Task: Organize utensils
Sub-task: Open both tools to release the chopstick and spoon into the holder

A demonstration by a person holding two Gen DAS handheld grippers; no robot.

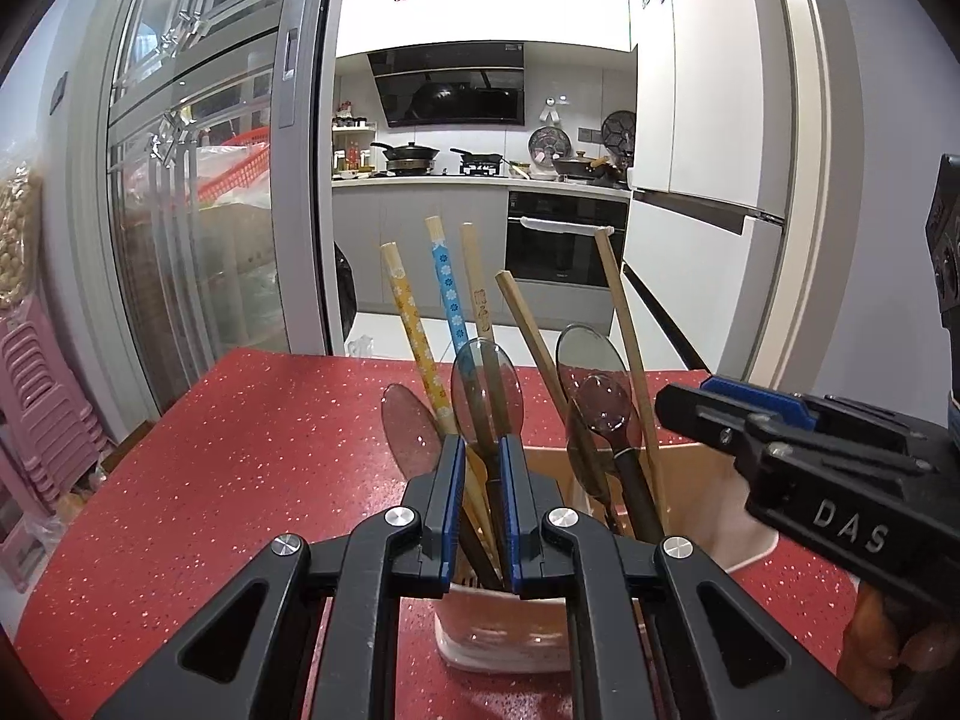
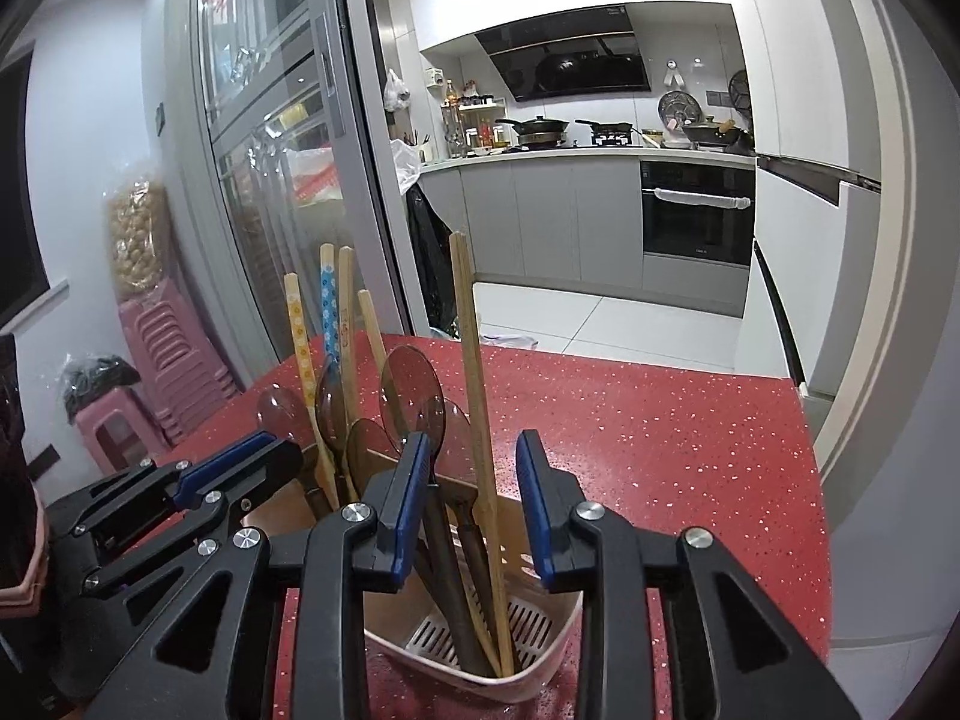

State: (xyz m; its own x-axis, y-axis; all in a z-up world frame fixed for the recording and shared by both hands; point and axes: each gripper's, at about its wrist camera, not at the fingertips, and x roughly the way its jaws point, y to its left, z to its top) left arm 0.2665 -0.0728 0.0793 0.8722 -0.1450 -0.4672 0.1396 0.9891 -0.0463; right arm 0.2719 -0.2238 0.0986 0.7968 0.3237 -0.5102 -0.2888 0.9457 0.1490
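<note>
Both your grippers sit over the utensil holder (image 2: 480,648) near the table's near edge; nearly everything is already standing in it.

Your left gripper (image 1: 483,468) is pinched on a dark spoon (image 1: 487,384) handle; your right gripper (image 2: 474,468) is spread open around the tall wooden chopstick (image 2: 474,372), gripping nothing. Risk: yank sideways and you tip the light holder or drag neighbouring chopsticks out; your two tools are close and could collide. The red speckled table (image 2: 660,438) looks slick. Kitchen behind, sliding glass door on the left.
</note>
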